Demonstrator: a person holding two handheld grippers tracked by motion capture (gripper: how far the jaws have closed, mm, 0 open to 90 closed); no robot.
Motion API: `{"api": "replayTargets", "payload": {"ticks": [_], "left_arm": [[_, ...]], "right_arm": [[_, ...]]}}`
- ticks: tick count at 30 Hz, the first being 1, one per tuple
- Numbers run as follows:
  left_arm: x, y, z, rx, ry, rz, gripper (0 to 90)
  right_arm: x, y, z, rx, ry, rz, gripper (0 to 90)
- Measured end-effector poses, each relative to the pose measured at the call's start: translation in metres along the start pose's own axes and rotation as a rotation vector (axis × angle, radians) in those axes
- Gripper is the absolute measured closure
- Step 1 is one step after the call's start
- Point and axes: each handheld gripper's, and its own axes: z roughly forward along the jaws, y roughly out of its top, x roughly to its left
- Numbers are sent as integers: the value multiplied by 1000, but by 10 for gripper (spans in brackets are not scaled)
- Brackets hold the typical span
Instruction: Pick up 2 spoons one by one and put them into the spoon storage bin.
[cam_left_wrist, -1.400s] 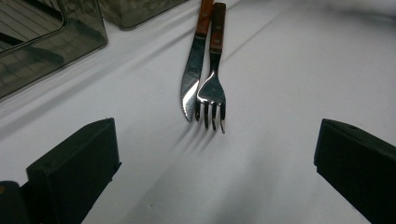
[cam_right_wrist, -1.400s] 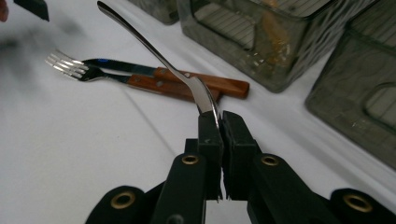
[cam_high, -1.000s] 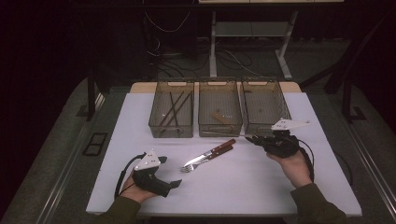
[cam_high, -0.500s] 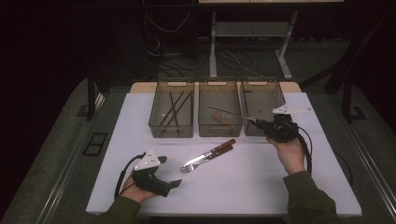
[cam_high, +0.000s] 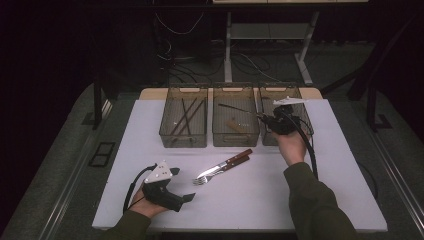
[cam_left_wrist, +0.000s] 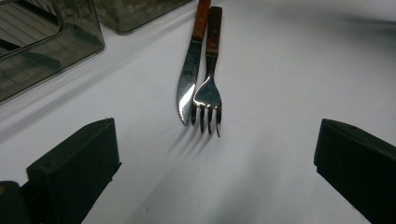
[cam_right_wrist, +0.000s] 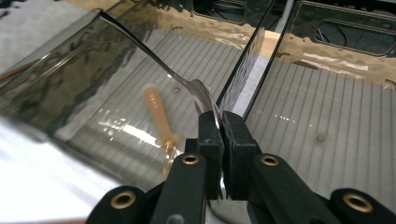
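Spoon (cam_right_wrist: 187, 86) bowl swallowed between the right gripper (cam_right_wrist: 219, 122) pads, its handle tip cut by the frame's top, knife (cam_left_wrist: 190, 70) and fork (cam_left_wrist: 209, 79) handles running off the upper edge, middle bin's (cam_high: 235, 136) wooden-handled piece too small to identify

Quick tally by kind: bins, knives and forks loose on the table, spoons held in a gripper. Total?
Bins: 3
Knives: 1
Forks: 1
Spoons: 1, clamped in the right gripper
Total: 6
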Motion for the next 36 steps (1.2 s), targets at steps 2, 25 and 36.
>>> {"api": "replayTargets", "payload": {"ticks": [2,25,36], "left_arm": [[0,0,0,-1,-2,-1,0],[0,0,1,2,-9,4,0],[0,0,1,1,-7,3,0]], "right_arm": [[1,5,10,16,-6,6,871],[9,19,42,37,-24,1,709],[6,17,21,-3,89,-27,551]]}}
